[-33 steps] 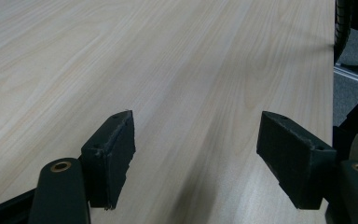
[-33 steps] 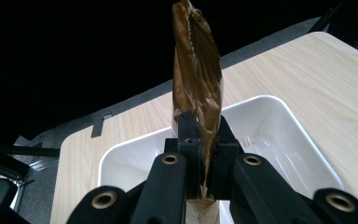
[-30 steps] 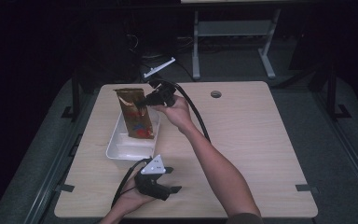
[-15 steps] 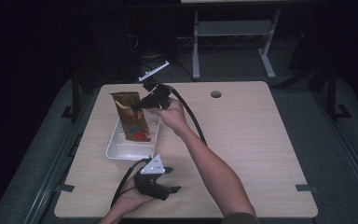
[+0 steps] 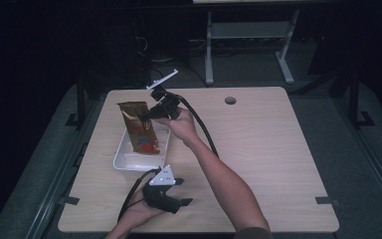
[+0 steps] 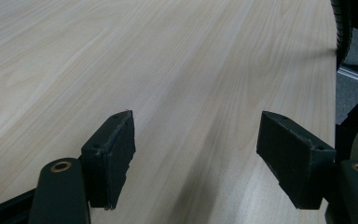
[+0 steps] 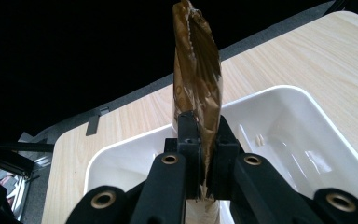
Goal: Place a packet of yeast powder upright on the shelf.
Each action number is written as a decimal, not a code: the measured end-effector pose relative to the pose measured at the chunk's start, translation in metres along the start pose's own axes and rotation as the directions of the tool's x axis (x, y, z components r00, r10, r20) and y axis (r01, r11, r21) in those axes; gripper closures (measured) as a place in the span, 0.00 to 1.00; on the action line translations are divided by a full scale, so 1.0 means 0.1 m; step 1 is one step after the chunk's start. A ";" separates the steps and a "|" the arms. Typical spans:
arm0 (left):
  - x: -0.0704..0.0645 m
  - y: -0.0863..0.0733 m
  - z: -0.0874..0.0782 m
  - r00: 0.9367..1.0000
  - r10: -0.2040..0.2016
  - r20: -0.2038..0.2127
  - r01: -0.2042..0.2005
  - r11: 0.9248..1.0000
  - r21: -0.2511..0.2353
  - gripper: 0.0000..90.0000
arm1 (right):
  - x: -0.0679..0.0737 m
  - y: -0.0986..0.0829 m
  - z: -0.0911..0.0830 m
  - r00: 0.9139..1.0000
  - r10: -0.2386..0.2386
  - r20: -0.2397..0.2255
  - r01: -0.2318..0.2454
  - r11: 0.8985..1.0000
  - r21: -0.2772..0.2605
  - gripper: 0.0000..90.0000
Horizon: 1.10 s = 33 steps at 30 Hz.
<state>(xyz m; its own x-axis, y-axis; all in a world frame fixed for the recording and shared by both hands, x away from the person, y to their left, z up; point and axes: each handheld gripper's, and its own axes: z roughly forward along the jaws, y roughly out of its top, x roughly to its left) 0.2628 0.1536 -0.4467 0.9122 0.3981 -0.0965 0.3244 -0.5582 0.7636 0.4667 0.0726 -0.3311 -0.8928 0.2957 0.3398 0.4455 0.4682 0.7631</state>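
Fingers (image 7: 192, 140) of the right gripper (image 5: 151, 113) are clenched on a brown packet (image 5: 139, 130), pinching its side edge. From the right gripper view the packet (image 7: 196, 74) stands upright between the two black fingers, thin edge toward the camera, and its top rises well above them. The packet has a red picture on its lower part (visible from the high view) and it is held over a white tray (image 5: 121, 158). Its lower end reaches down into the tray; I cannot tell if it touches the bottom. The tray (image 7: 303, 116) lies on the table (image 5: 268, 144) toward 9 o'clock from the table's middle, and the right hand (image 5: 179, 124) is at the tray's 2 o'clock corner, the forearm stretching back to the near edge.

At 6 o'clock from the tray, near the front edge of the table, the left gripper (image 5: 184, 191) rests low in the left hand (image 5: 139, 211). Its fingers (image 6: 112, 158) are released, wide apart, with bare light wood (image 6: 168, 70) between them.
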 end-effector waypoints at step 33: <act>0.01 -0.01 0.02 1.000 -0.001 -0.001 0.001 1.000 0.012 0.30 | -0.11 -0.24 0.16 0.999 0.037 -0.039 -0.037 0.999 0.018 0.93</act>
<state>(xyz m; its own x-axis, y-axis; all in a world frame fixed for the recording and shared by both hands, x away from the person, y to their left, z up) 0.2639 0.1531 -0.4485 0.9116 0.3995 -0.0970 0.3286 -0.5666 0.7556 0.4671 0.0711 -0.3621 -0.8775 0.2804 0.3891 0.4790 0.4722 0.7399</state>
